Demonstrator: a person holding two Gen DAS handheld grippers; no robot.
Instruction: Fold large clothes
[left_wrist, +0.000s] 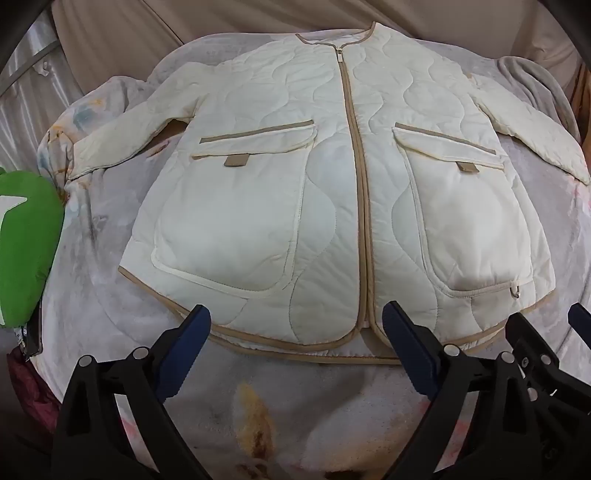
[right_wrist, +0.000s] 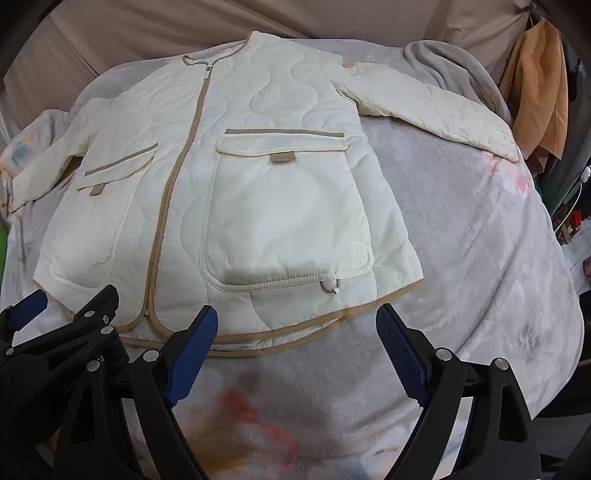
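Two hand-held grippers hover at the near edge of a blanket-covered bed, both with jaws spread wide and nothing between their blue pads. The left gripper sits over the jacket's hem near the bottom of the zip, pads apart on either side of the tan binding; the right gripper hangs just beside it, over the hem corner on the right and the bare blanket next to it. Each gripper shows at the edge of the other's view.

The jacket, a cream quilted piece trimmed in tan, lies front-up and flat on the middle of the bed, collar away from the camera, hem toward the grippers. Its zip is closed from neck to hem. Both sleeves are spread out to the sides, the right sleeve reaching toward the bed's far edge. Two large flap pockets sit on either side of the zip.

A green cushion rests at the left edge of the bed. A grey throw is bunched behind the right sleeve, and an orange cloth hangs beyond it.
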